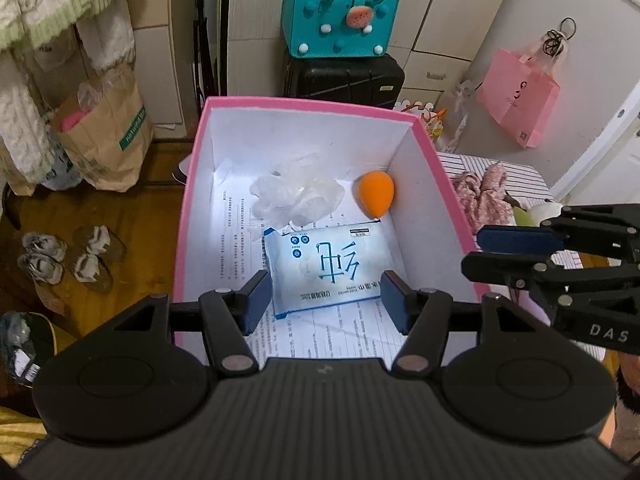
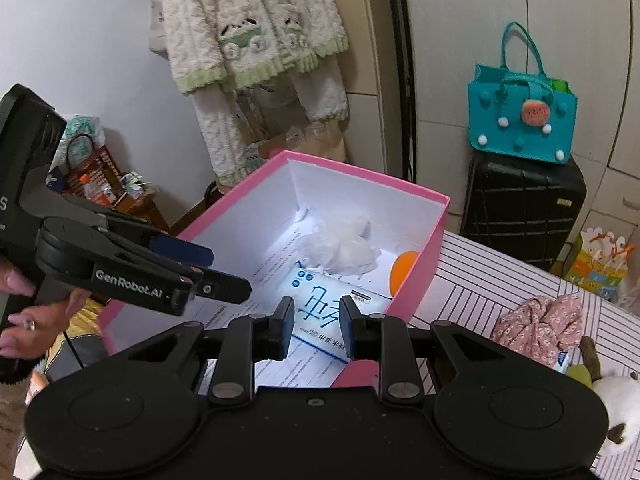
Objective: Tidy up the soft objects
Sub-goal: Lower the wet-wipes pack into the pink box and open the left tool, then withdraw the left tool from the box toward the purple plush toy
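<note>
A pink box (image 1: 308,101) (image 2: 360,168) with a white inside stands on a striped table. On its floor lie a blue-and-white wipes pack (image 1: 324,264) (image 2: 316,300), a crumpled white plastic bundle (image 1: 296,196) (image 2: 340,248) and an orange egg-shaped sponge (image 1: 376,194) (image 2: 402,268). My left gripper (image 1: 326,300) (image 2: 224,272) hangs open just above the pack, its pads level with the pack's sides and not pressing it. At the box's near right edge my right gripper (image 2: 318,328) (image 1: 474,252) is shut, with nothing between its fingers.
A pink floral cloth (image 2: 536,324) (image 1: 480,196) and a plush toy (image 2: 612,400) lie on the striped tablecloth (image 2: 480,280) right of the box. Behind stand a black suitcase (image 1: 344,76) with a teal bag (image 1: 340,20) on top. Shoes (image 1: 68,256) and a paper bag (image 1: 108,140) sit on the floor at left.
</note>
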Motion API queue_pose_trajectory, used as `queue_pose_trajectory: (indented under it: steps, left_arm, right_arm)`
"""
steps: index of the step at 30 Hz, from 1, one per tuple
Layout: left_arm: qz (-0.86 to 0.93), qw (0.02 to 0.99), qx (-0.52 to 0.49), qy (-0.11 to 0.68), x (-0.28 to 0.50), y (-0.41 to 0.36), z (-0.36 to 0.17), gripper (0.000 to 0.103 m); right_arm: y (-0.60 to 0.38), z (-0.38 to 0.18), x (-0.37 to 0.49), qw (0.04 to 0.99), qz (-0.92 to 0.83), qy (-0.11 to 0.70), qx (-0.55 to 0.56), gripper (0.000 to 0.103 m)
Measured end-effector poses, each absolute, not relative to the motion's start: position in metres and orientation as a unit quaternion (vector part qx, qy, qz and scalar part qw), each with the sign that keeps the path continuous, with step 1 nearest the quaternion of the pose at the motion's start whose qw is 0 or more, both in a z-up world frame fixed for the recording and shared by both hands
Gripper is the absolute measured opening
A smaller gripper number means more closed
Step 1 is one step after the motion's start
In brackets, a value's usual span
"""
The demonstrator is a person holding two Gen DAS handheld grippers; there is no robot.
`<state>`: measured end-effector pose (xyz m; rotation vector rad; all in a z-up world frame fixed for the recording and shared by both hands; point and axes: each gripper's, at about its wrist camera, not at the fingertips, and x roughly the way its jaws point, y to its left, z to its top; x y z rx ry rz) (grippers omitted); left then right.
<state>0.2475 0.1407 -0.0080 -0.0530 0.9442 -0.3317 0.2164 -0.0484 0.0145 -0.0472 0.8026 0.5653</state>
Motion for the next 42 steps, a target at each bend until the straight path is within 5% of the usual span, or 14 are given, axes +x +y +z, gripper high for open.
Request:
queue_pose_trajectory:
  steps: [26,42]
  left_arm:
    - [-0.201,0.884,0.073,0.417,0.113,0.123,0.057,0.075]
    - [-0.233,0.867,0.126,0.422,0.062,0.085,0.033,0.075]
  right_arm:
    - [-0.089,0.073,0.105,0.868,0.361,0.341,-0.021,0.037]
    - [-0.131,0.058,0.044,0.874,0.351,0.335,-0.034,0.043]
